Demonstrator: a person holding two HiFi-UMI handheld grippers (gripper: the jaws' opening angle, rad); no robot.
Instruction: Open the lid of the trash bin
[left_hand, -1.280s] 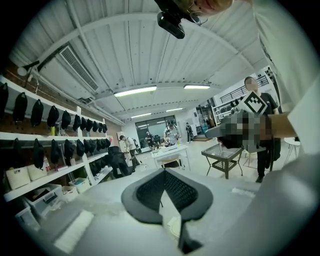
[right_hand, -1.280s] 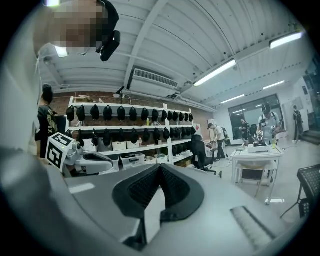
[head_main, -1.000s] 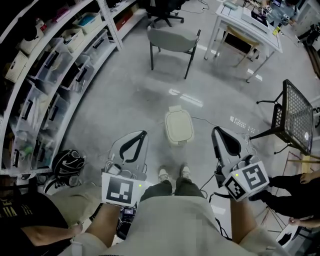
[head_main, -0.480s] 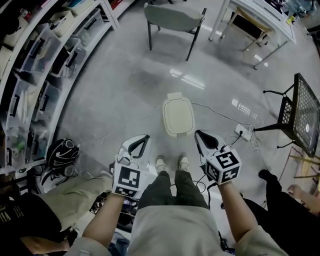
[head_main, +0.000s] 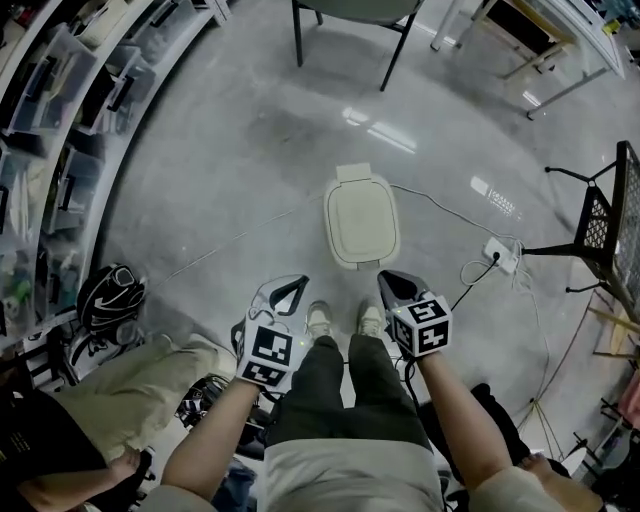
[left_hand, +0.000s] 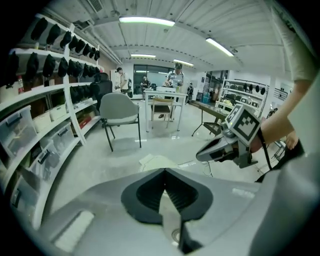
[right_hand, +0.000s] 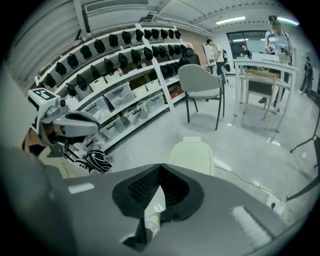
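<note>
The cream trash bin (head_main: 361, 222) stands on the grey floor with its lid down flat. It shows just past the jaw tips in the left gripper view (left_hand: 156, 161) and in the right gripper view (right_hand: 192, 154). My left gripper (head_main: 297, 283) hovers short of the bin's near left corner. My right gripper (head_main: 385, 277) hovers by the near right corner, apart from the bin. Both are shut with nothing between the jaws, which meet at their tips in the left gripper view (left_hand: 165, 171) and in the right gripper view (right_hand: 160, 166).
My two shoes (head_main: 320, 320) stand just behind the bin. A power strip (head_main: 500, 256) with a cable lies to the right, near a black mesh stand (head_main: 615, 240). Storage shelves (head_main: 60, 100) curve along the left, a helmet (head_main: 108, 300) below them. A chair (head_main: 345, 12) stands beyond.
Both grippers have come forward and inward, now close to the bin's near edge. The view has tilted down toward the bin. The lid stays down.
</note>
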